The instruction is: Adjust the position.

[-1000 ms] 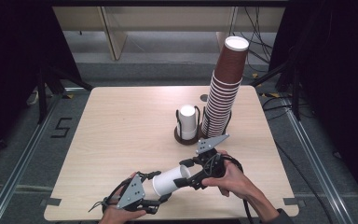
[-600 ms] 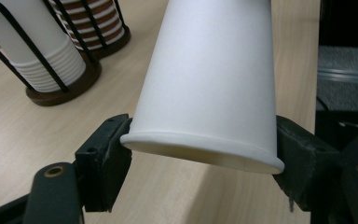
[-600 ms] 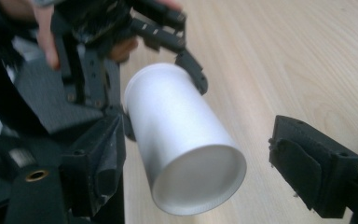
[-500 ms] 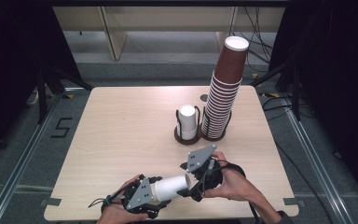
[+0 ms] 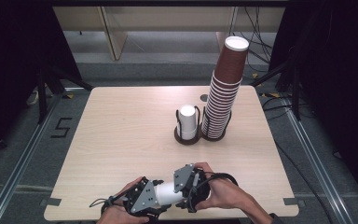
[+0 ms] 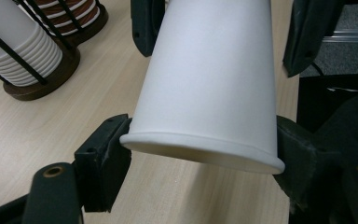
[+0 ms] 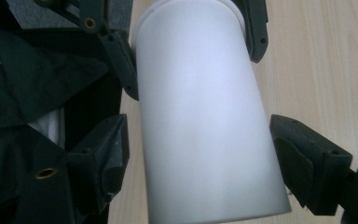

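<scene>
Holding white paper cup (image 5: 168,193) sideways low over near counter (image 5: 121,140) edge, left gripper (image 6: 200,154) pinching rim. Right gripper (image 7: 198,154), moved in from right, jaws closing around base end, not yet pressing. Handover likely pending.

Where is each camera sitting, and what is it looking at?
High view: above the near table edge, looking forward and down on the pale wooden table; both hands and tongs enter from the bottom.
Left gripper view: rides the left tongs, whose pads clamp the rim end of the white paper cup.
Right gripper view: rides the right tongs, whose jaws, just closing, flank the cup with a gap on one side.
Shared: all three show that cup; the high and left views show the cup racks.
</scene>
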Demonstrator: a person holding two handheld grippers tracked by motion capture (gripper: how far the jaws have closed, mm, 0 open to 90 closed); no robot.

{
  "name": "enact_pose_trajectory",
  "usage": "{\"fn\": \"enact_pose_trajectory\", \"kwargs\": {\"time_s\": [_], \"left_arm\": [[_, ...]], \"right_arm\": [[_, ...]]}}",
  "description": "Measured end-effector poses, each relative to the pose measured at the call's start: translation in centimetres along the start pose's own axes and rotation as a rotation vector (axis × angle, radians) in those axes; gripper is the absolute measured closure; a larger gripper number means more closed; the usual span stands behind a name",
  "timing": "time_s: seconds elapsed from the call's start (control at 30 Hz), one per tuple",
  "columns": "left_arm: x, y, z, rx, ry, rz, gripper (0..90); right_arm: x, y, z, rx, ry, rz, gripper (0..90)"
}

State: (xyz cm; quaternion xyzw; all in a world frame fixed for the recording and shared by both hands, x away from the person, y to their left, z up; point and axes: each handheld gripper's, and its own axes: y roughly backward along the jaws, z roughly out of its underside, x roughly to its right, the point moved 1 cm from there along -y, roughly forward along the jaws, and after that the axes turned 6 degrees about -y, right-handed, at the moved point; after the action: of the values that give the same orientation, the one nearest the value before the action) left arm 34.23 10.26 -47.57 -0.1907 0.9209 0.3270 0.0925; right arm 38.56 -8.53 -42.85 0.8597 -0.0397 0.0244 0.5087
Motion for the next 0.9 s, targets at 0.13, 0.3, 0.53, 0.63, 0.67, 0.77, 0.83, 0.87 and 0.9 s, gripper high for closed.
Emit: {"fn": "enact_pose_trajectory", "kwargs": {"time_s": [0.13, 0.3, 0.53, 0.63, 0.67, 0.77, 0.83, 0.87, 0.9], "left_arm": [[0.1, -0.1, 0.0, -0.005, 0.001, 0.011, 25.6], [0.1, -0.1, 0.1, 0.055, 0.029, 0.009, 20.7], [-0.8, 0.5, 1.0, 0.29, 0.178, 0.002, 14.1], [-1.0, 0.4, 1.1, 0.334, 0.205, 0.015, 14.5], [-1.0, 0.5, 1.1, 0.354, 0.219, 0.023, 14.4], [-1.0, 0.6, 0.9, 0.387, 0.231, 0.031, 14.4], [-1.0, 0.7, 0.9, 0.405, 0.237, 0.03, 14.4], [-1.1, 0.7, 0.9, 0.41, 0.241, 0.029, 14.4], [-1.1, 0.8, 0.9, 0.414, 0.248, 0.029, 14.4]], "right_arm": [[0.0, -0.5, 0.0, -0.008, 0.03, 0.0, 29.4], [-0.2, -0.2, 0.3, -0.033, 0.022, -0.003, 32.3], [1.6, 1.0, 1.7, 0.125, -0.002, -0.078, 32.6], [2.2, 1.8, 2.3, 0.199, -0.033, -0.099, 32.7], [2.4, 2.0, 2.4, 0.217, -0.035, -0.108, 32.6], [2.2, 2.3, 2.6, 0.252, -0.057, -0.137, 32.6], [2.2, 2.3, 2.6, 0.259, -0.056, -0.139, 32.6], [2.1, 2.2, 2.5, 0.266, -0.051, -0.148, 32.6], [2.0, 2.2, 2.5, 0.269, -0.055, -0.156, 32.5]]}}
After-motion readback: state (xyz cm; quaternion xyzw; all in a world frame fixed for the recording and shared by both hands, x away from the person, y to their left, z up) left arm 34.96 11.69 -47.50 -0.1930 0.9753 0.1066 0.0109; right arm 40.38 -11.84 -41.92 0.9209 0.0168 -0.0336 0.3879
